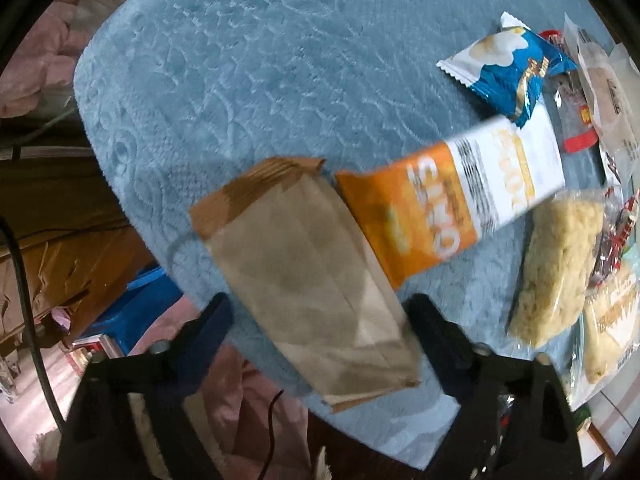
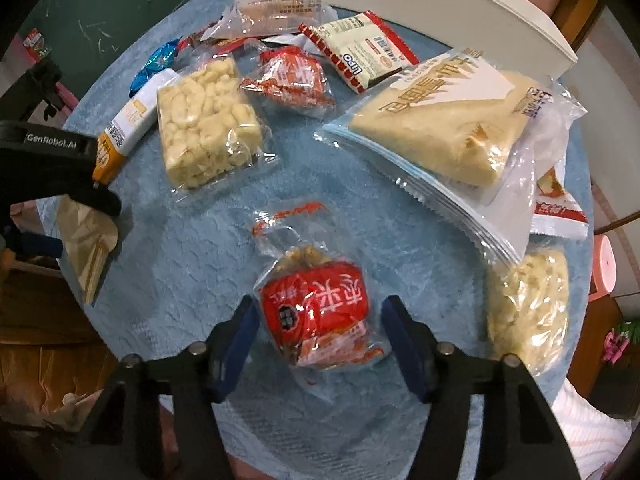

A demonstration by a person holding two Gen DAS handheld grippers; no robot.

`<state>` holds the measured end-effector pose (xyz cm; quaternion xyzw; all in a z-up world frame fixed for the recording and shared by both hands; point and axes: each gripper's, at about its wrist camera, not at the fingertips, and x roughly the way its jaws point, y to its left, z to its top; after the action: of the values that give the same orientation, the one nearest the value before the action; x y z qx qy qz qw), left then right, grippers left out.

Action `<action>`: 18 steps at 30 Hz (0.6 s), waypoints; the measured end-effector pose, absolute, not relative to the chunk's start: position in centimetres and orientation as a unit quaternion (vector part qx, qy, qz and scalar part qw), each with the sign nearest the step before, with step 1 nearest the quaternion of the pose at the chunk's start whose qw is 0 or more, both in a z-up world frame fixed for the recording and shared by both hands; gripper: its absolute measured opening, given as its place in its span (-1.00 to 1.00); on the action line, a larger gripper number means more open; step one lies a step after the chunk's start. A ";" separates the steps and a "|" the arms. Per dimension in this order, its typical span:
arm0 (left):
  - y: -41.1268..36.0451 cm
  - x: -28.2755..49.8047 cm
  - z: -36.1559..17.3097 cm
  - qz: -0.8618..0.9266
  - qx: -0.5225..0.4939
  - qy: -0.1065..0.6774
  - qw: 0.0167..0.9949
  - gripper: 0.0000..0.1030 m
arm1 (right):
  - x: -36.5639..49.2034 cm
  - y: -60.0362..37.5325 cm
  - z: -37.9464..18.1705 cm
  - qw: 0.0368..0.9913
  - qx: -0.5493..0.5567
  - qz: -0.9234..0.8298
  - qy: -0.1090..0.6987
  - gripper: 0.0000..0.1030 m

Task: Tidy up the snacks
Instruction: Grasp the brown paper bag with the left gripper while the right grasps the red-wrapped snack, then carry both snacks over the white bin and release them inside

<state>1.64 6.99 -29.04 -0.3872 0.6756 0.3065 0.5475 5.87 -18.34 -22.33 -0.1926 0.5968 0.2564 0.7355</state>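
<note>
Snack packets lie on a round table under a blue cloth. My left gripper points down over a brown paper packet, which lies between its fingers. One finger is at the packet's edge and a sliver of cloth shows beside the other, so it is open. An orange and white packet leans on the brown one. My right gripper straddles a red packet in clear wrap. Its fingers stand close on both sides, with cloth still showing at the right finger.
A puffed rice bar, a small red pack, a Lipo packet, a large pastry bag and a second rice cake crowd the table. A white tray stands at the back. The table edge is near the left gripper.
</note>
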 end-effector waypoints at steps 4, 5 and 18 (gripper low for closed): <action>7.1 1.5 -28.7 0.291 -0.396 0.678 0.546 0.27 | 5.9 -19.0 -22.0 0.736 -0.183 0.258 0.599 0.02; 7.4 1.0 -28.3 0.288 -0.398 0.678 0.547 0.25 | 6.0 -19.1 -21.8 0.736 -0.177 0.256 0.601 0.00; 7.8 0.4 -21.4 0.216 -0.400 0.659 0.599 0.24 | 7.6 -21.8 -16.0 0.748 -0.048 0.250 0.613 -0.03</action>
<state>0.35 7.83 -21.39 -0.4005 0.6589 0.2155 0.5992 7.60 -21.76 -15.97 -0.0479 0.6134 0.2502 0.7475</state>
